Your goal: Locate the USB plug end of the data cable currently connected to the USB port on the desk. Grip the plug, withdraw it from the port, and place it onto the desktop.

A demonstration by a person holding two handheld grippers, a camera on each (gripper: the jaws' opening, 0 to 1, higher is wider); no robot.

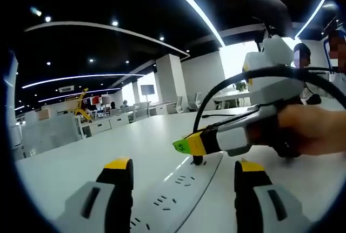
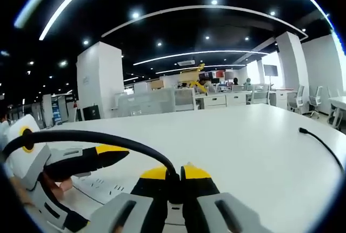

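Left gripper (image 1: 183, 174): jaws spread wide, nothing between them, held low over the white desk (image 1: 97, 152). The power strip (image 1: 178, 190) set into the desk runs between the two jaws, its sockets visible.

Just beyond, the right gripper (image 1: 186, 145) enters from the right, held by a hand (image 1: 313, 130) wrapped around its grip. Its yellow-tipped jaws point down at the strip's far end, closed around the black cable (image 1: 243, 76), which arcs up and back over the hand.

Right gripper view: the right gripper (image 2: 175, 176) has both jaws pressed together on the cable (image 2: 108, 141) at its plug end. The plug itself is hidden between the jaws; whether it is seated in the port cannot be told. The left gripper (image 2: 102, 157) lies to the left, near the strip (image 2: 102, 187).

Farther out, a second cable end (image 2: 319, 141) lies loose on the desk (image 2: 243, 135).
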